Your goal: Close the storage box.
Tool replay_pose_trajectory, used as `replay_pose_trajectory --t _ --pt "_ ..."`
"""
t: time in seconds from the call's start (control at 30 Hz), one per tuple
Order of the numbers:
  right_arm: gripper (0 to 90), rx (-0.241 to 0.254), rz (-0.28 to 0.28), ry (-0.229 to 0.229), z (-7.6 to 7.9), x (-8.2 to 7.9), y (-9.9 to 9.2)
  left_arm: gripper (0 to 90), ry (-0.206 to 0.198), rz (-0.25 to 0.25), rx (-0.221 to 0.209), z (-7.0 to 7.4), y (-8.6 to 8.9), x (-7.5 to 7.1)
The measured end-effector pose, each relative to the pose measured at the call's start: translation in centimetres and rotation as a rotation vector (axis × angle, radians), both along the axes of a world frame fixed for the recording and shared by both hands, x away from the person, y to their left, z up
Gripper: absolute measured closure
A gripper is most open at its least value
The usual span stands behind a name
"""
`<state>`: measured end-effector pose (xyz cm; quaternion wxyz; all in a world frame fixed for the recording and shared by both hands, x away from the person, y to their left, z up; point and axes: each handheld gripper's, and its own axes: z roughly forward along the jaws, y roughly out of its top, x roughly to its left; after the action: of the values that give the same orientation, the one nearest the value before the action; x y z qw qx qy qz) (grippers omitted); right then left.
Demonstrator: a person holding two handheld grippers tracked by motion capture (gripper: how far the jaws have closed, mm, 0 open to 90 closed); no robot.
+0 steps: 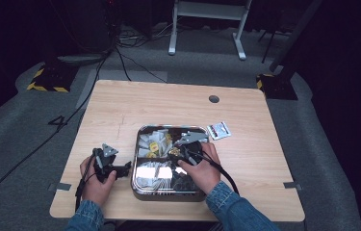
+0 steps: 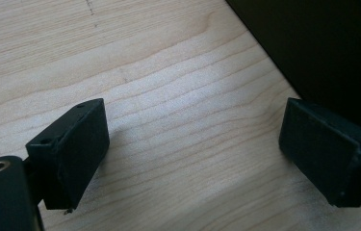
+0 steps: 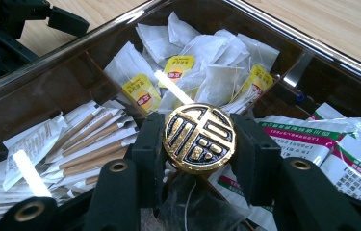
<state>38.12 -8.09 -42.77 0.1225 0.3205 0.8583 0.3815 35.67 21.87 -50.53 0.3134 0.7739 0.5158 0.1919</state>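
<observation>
A square metal tray (image 1: 138, 188) with divided compartments sits at the table's front middle. At its centre is a round gold knob (image 3: 199, 138) with a dark embossed pattern, also seen in the high view (image 1: 174, 151). My right gripper (image 3: 199, 144) is shut on this knob, one black jaw on each side of it; in the high view it (image 1: 176, 153) reaches in from the tray's right. My left gripper (image 2: 192, 154) rests open on bare wood just left of the tray (image 1: 127, 167), with nothing between its jaws.
The compartments hold tea bags with yellow tags (image 3: 187, 62), paper sticks (image 3: 91, 139) and printed sachets (image 3: 308, 139). Glare streaks lie across them, as on a clear lid. A small packet (image 1: 219, 130) lies on the table by the tray's far right corner.
</observation>
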Motion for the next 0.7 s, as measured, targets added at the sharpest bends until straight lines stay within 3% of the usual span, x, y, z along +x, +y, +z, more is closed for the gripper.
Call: replay_pose_trajectory --t 0.7 --pt "58.8 -0.023 0.011 0.007 -0.67 -0.14 0.58 10.7 0.000 0.000 0.000 0.00 0.00 0.00"
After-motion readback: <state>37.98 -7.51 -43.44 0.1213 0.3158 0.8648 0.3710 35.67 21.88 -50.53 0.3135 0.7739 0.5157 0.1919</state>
